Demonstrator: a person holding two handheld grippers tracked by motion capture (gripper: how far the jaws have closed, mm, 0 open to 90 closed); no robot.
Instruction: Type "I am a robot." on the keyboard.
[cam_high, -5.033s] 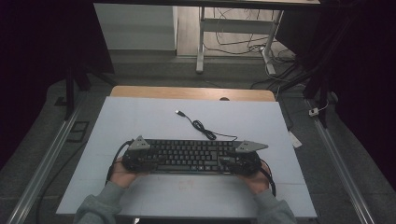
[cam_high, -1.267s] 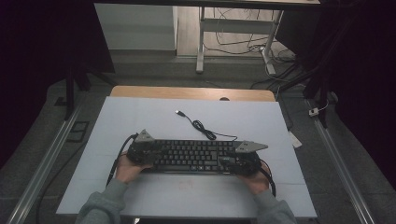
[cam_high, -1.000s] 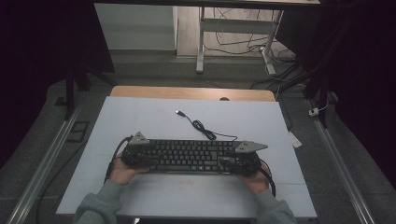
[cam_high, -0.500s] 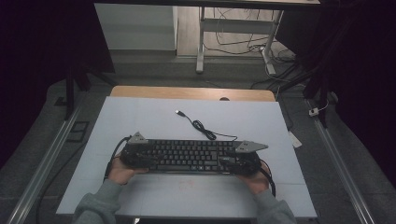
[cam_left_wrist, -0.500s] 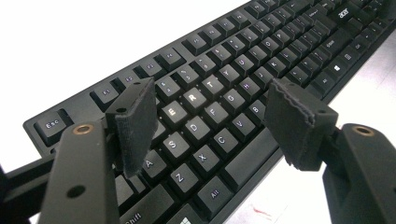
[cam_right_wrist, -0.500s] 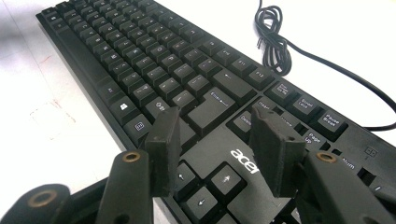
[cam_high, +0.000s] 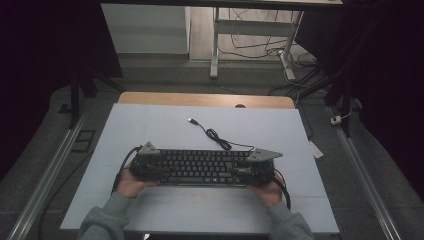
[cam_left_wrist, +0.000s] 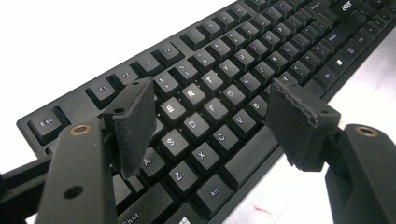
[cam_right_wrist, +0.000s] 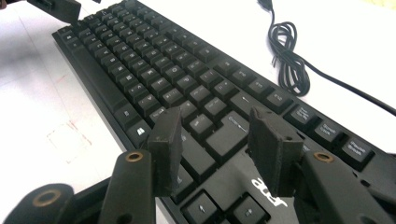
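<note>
A black keyboard (cam_high: 200, 166) lies flat on the white table top (cam_high: 165, 130), near its front edge. Its black cable (cam_high: 215, 136) coils behind it and ends in a USB plug (cam_high: 191, 120). My left gripper (cam_high: 145, 165) hangs over the keyboard's left end; in the left gripper view its pads (cam_left_wrist: 135, 119) stand wide apart above the letter keys (cam_left_wrist: 196, 119), holding nothing. My right gripper (cam_high: 252, 167) is over the right end, its pads (cam_right_wrist: 273, 149) apart above the keys (cam_right_wrist: 219, 135) beside the logo. Both are open.
A wooden strip (cam_high: 205, 100) runs along the table's far edge. Metal rails (cam_high: 47, 172) flank the table on both sides. A small white item (cam_high: 315, 149) lies off the right edge. Desk legs and cables (cam_high: 250, 45) stand on the floor beyond.
The left gripper has drifted slightly toward the keyboard's left end and down. The right gripper and keyboard have stayed put.
</note>
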